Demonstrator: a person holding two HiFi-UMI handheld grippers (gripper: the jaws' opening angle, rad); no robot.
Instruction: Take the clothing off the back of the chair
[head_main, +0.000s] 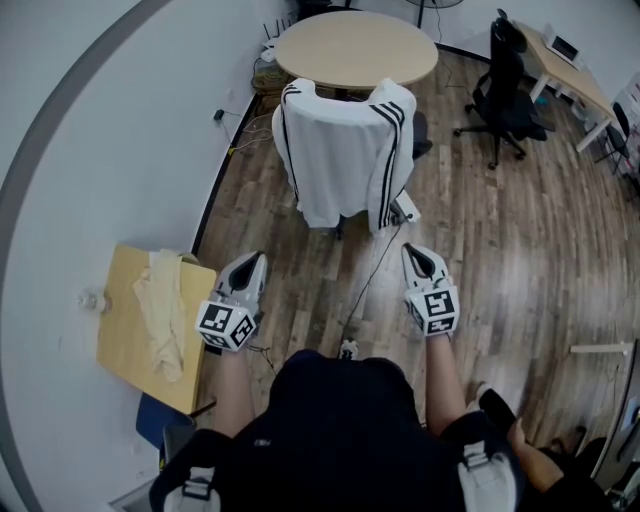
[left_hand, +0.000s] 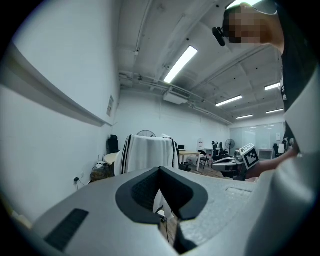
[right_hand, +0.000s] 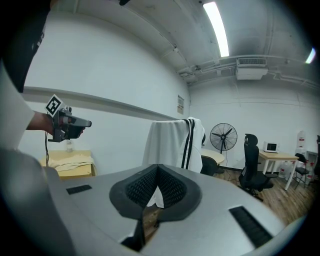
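Plainly nothing is done yet: the white, black-striped cloth garment (head_main: 345, 160) hangs draped over the dark office chair (head_main: 421, 132), well ahead of the left claw (head_main: 252, 262) and right claw (head_main: 414, 252) (both clenched, empty), so approach, grasp and lift-off remain.

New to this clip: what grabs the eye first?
A white garment with black stripes hangs over the chair back mid-floor, before the round table. The left hand-held gripper and right hand-held gripper, both shut and empty, point toward it. A cream cloth lies on the wooden side table at lower left.
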